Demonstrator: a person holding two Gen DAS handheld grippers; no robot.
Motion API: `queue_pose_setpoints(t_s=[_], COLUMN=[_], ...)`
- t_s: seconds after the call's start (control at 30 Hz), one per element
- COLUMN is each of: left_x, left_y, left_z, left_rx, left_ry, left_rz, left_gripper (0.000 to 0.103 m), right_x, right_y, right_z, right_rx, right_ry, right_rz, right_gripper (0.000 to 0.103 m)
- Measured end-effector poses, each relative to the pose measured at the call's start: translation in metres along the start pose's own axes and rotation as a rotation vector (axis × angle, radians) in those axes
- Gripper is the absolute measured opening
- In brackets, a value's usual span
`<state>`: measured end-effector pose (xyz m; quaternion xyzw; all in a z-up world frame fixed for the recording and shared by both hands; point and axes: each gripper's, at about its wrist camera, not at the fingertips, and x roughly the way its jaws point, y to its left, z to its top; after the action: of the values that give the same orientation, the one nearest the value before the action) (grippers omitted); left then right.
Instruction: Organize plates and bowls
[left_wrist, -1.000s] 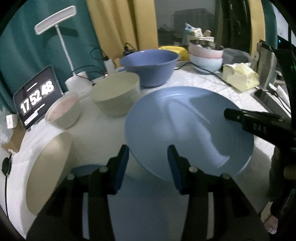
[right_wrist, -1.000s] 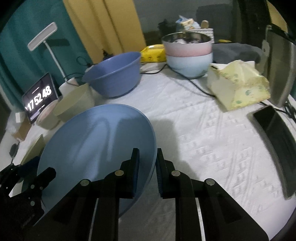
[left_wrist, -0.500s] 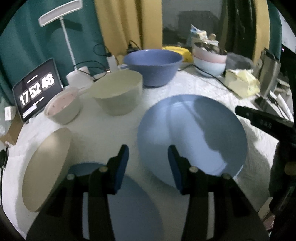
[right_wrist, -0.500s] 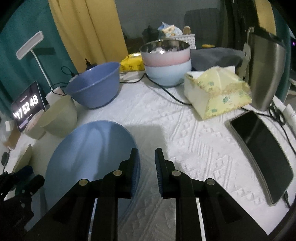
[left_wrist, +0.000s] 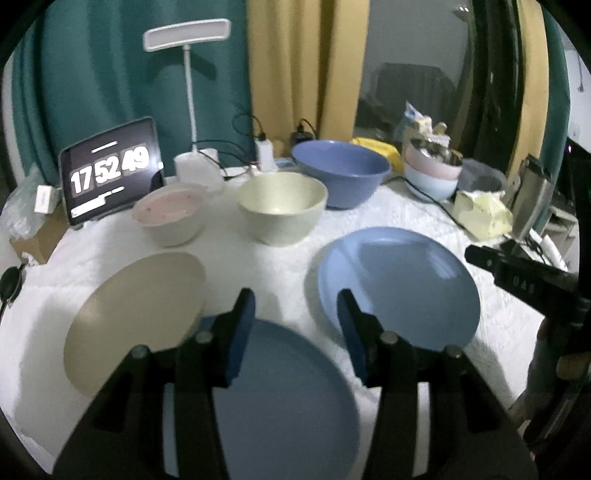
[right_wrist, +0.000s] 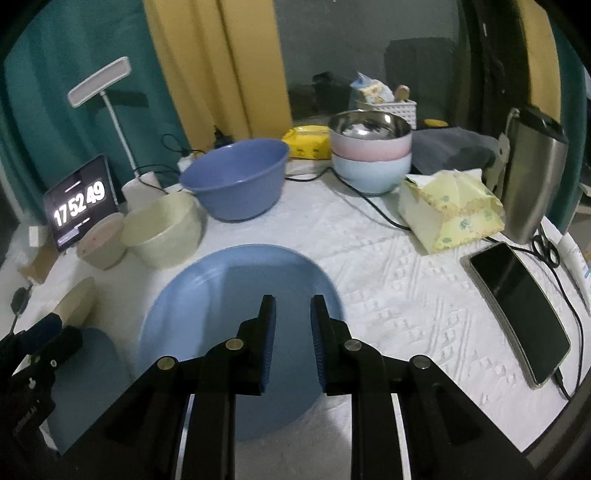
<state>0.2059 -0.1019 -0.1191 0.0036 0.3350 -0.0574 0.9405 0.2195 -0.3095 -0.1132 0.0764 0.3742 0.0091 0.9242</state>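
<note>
A light blue plate (left_wrist: 399, 280) (right_wrist: 229, 295) lies flat on the white cloth. My right gripper (right_wrist: 292, 301) hovers over its near half, jaws a narrow gap apart with nothing between them. My left gripper (left_wrist: 295, 295) is open and empty above a second blue plate (left_wrist: 288, 387) at the table's front edge. A beige plate (left_wrist: 136, 314) lies left of that one. Behind the plates stand a pink-lined bowl (left_wrist: 170, 214), a beige bowl (left_wrist: 282, 206) and a dark blue bowl (left_wrist: 341, 173). At the back, a steel bowl sits in a pink one on a pale blue bowl (right_wrist: 371, 166).
A tablet clock (left_wrist: 110, 173) and a white desk lamp (left_wrist: 192, 110) stand at the back left. On the right lie a tissue pack (right_wrist: 450, 210), a steel flask (right_wrist: 532, 177), a phone (right_wrist: 521, 302) and cables. Bare cloth (right_wrist: 388, 280) shows between the plate and the phone.
The right gripper let go of the light blue plate, which went from tilted to flat on the cloth. Both grippers drew back and rose, bringing the front plates into view.
</note>
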Motion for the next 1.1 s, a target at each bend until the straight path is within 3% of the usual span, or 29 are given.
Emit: queue_pose_setpoints(t_s=[0.87, 1.0, 1.1], left_x=[-0.036, -0.038, -0.037], left_y=[0.103, 0.119, 0.129], left_z=[-0.018, -0.022, -0.024], left_rx=[-0.153, -0.174, -0.190], left_ry=[-0.086, -0.098, -0.096], left_rz=[0.067, 0.086, 0.100], left_gripper=[0.052, 0.067, 0.067], right_x=[-0.015, -0.012, -0.011], right_y=[0.108, 0.122, 0.133], right_z=[-0.004, -0.004, -0.004], right_rx=[-0.148, -0.168, -0.183], right_ry=[-0.019, -0.013, -0.009], right_rz=[0.039, 0.045, 0.049], right_gripper=[0.024, 0.024, 0.024])
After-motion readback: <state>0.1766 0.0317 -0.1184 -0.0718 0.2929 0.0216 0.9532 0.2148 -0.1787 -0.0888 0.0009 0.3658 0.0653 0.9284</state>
